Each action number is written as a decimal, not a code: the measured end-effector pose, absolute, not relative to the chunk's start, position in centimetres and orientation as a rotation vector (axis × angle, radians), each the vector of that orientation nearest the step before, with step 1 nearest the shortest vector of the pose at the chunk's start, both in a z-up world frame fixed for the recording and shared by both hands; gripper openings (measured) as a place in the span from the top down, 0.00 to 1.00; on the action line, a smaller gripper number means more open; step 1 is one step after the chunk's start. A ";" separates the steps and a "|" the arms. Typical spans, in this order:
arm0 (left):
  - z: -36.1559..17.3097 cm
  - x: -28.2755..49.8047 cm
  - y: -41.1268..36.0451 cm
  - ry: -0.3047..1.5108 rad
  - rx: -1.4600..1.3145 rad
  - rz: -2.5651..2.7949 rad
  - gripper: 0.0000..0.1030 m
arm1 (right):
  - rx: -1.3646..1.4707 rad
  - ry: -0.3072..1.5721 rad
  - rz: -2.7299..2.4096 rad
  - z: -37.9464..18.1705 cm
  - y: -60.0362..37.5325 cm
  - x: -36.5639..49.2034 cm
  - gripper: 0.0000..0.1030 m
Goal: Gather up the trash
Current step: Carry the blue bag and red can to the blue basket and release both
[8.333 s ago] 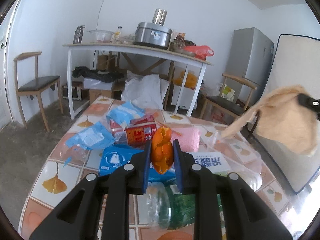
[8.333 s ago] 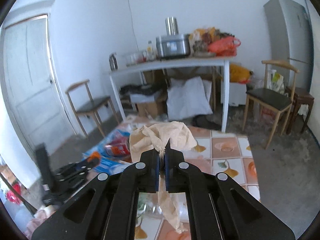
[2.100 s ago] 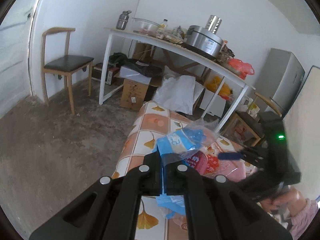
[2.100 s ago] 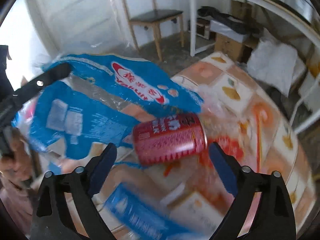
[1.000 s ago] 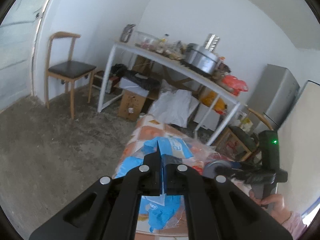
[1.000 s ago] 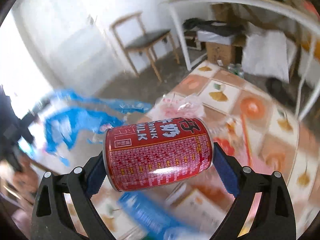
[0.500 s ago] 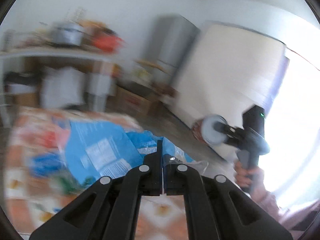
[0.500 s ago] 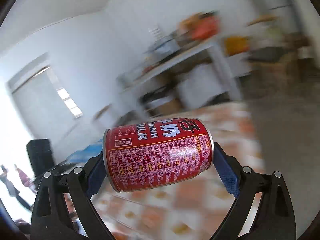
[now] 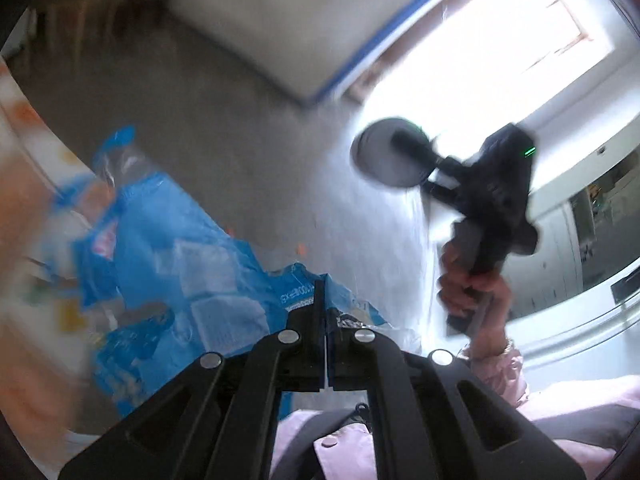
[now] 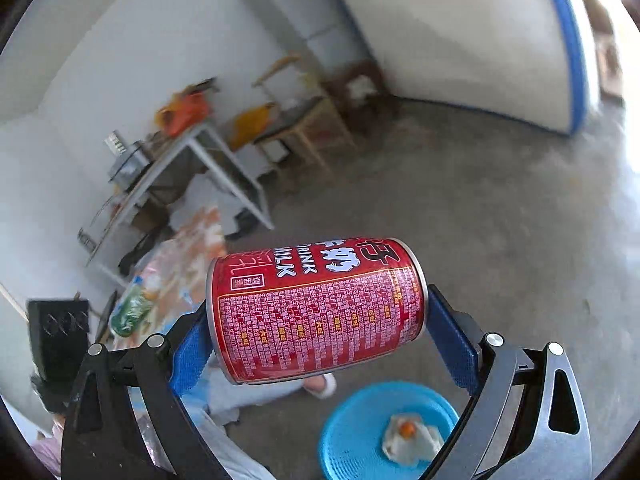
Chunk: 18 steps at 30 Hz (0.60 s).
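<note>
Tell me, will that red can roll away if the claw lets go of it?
Probably. The red can is a smooth round cylinder lying sideways in the right claw, so it would likely roll on the floor. It hangs near the blue basket, whose walls might stop it. It shows no dents, so it's likely stiff.

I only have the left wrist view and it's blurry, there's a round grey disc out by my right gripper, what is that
Observer: It's the end of a red milk drink can, held sideways by the right gripper, clamped end to end.
Operator: Is there a bin anywhere near it?
Observer: Yes, a blue basket sits on the floor, showing just below the can in the right wrist view.
Operator: Anything in the basket already?
Observer: Crumpled pale paper with a small orange piece on it.
Operator: And my left gripper?
Observer: The left gripper is closed on the blue plastic wrapper; the right wrist view shows only its dark housing at the left edge.
</note>
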<state>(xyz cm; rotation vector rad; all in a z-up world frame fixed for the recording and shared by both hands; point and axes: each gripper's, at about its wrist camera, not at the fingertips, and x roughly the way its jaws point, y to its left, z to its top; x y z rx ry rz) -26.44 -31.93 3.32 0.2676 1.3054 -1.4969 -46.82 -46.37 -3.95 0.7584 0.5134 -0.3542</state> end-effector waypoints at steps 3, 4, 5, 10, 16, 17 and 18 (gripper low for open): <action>-1.3 -28.3 -35.6 1.427 0.368 -1.437 1.00 | 0.765 0.511 -0.383 -4.6 -46.6 -47.8 0.12; -3.2 -28.8 -37.0 1.477 0.406 -1.403 1.00 | 0.751 0.504 -0.395 -4.4 -46.5 -48.2 0.12; -4.5 -29.5 -37.5 1.514 0.422 -1.371 1.00 | 0.726 0.496 -0.414 -4.3 -46.3 -48.4 0.12; -10.8 -30.9 -41.8 1.658 0.539 -1.282 1.00 | 0.745 0.461 -0.415 -5.3 -46.7 -50.4 0.12; -17.8 -32.2 -42.9 1.742 0.620 -1.087 1.00 | 0.793 0.474 -0.430 -7.1 -47.5 -52.3 0.12; -18.3 -32.3 -43.0 1.737 0.620 -1.077 1.00 | 0.795 0.481 -0.438 -7.5 -47.5 -52.4 0.12; -18.9 -33.0 -43.3 1.746 0.637 -1.075 0.99 | 0.795 0.491 -0.445 -7.7 -47.6 -52.5 0.12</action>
